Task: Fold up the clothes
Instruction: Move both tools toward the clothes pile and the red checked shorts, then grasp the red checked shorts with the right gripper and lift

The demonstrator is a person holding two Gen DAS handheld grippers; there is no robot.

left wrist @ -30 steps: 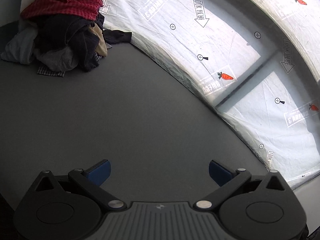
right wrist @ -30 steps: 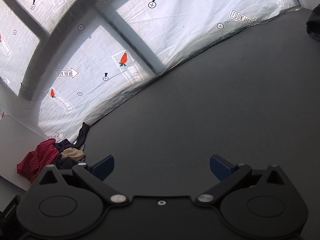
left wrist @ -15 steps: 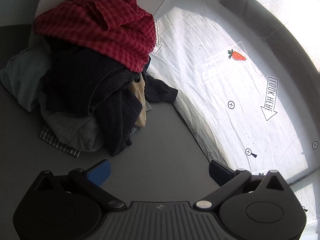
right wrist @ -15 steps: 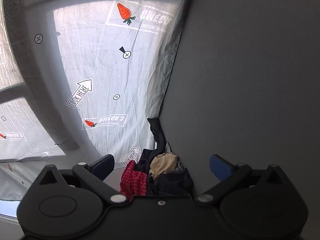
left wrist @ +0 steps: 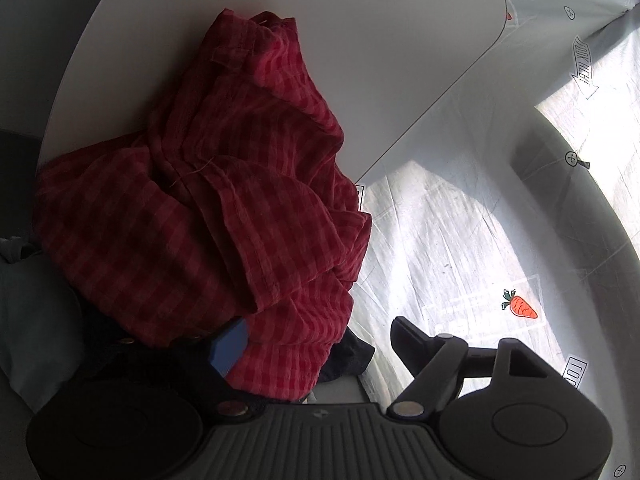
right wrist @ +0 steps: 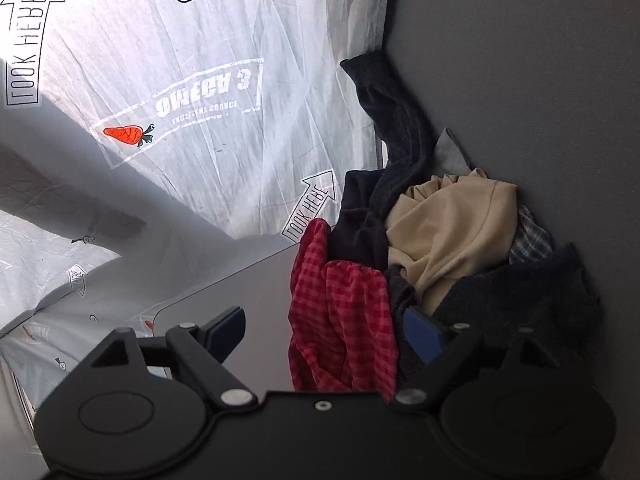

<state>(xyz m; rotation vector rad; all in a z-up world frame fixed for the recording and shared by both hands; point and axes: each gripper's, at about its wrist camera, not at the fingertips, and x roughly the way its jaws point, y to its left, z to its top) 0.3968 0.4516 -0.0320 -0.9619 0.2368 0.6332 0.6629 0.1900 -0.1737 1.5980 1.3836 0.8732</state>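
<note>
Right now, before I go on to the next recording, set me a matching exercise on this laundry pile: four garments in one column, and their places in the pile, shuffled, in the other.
Garments:
1. red checked shirt
2. beige garment
3. blue plaid cloth
4. dark sleeve

Places:
A. stretched out from the pile along the edge of the white printed sheet
B. between the open fingers of both the left gripper and the right gripper
C. peeking out beside the beige garment, on the grey table side
D. bunched in the middle of the pile

Pairs: 1-B, 2-D, 3-C, 4-A
</note>
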